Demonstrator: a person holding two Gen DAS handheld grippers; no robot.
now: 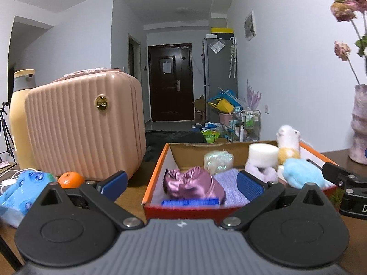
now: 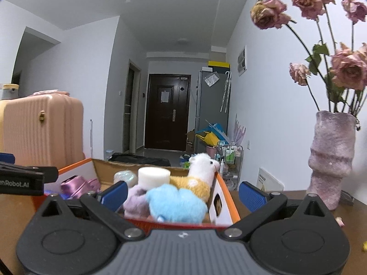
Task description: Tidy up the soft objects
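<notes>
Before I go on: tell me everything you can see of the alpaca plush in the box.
The alpaca plush looks like soft fleece: white head and neck, yellow body with a white patch. It stands upright at the right side of the orange-rimmed cardboard box, muzzle over the rim. A white foam cylinder and a blue plush press against it. Neither hand-held gripper touches it.

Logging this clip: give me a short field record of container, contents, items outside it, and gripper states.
container: orange-edged cardboard box on the wooden table
contents: purple satin pouch, white foam cylinder, alpaca plush, blue plush, lilac plush
outside box: blue tissue pack, orange, pink case, vase
left gripper: open, empty
right gripper: open, empty
</notes>
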